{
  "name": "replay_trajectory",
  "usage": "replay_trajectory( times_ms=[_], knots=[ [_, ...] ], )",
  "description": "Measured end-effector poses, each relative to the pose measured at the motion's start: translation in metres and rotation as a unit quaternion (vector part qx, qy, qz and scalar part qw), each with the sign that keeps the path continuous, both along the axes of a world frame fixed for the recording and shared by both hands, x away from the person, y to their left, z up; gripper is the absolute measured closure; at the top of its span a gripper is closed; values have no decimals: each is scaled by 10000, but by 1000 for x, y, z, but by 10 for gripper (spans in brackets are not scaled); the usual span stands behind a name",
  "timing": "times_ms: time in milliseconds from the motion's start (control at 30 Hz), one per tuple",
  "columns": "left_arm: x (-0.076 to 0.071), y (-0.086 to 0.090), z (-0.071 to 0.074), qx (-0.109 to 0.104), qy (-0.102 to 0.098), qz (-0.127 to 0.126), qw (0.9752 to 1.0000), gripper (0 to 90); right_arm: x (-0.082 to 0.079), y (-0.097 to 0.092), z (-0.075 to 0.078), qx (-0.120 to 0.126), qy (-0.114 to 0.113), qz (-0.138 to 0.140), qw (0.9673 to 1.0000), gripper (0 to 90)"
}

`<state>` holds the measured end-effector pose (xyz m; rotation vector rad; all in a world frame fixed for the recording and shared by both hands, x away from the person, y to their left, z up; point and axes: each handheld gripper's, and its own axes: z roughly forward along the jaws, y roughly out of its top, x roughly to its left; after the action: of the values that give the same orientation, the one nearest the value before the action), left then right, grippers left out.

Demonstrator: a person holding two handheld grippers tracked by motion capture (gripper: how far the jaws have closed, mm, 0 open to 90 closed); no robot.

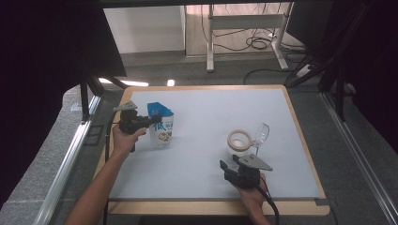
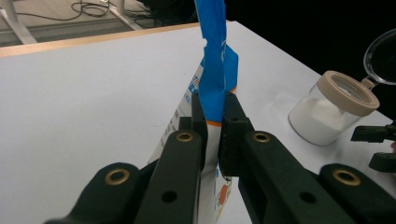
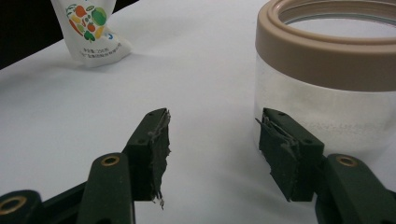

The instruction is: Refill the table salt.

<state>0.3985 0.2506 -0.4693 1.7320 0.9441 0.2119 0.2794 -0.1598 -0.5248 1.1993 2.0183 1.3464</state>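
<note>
At left of the high view, the left gripper (image 1: 151, 121) pinches the blue-topped pouch (image 1: 161, 125), standing upright on the table (image 1: 206, 117). Lower right, the right gripper (image 1: 229, 165) holds its jaws spread, empty, just beside the open jar (image 1: 238, 142).

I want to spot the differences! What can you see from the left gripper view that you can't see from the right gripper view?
Left gripper view alone: the left gripper pinching the pouch's blue top, and the jar's open lid.
Right gripper view alone: the right gripper, open and empty, with one pad beside the jar wall, and the fruit picture low on the pouch.
Both share: the pouch, the jar and the table.
</note>
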Motion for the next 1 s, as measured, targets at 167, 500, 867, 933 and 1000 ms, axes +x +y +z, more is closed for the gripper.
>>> replay_trajectory(
  times_ms=[167,500,867,933,1000],
  knots=[
    [-4,0,1,115,-110,-12,9999,867,0,-1,0,7,-7,-19,10000,429],
    [-4,1,2,57,-226,55,9997,722,0,-3,2,36,-18,-43,10000,428],
    [-8,0,-5,77,-184,25,9998,470,1,-2,1,31,-7,-47,10000,428],
    [-10,0,-7,154,-172,51,9997,442,0,-2,1,28,-1,-42,10000,428],
    [-12,2,-9,160,-136,10,9998,422,1,-2,0,25,-3,-43,10000,428]
  ],
)
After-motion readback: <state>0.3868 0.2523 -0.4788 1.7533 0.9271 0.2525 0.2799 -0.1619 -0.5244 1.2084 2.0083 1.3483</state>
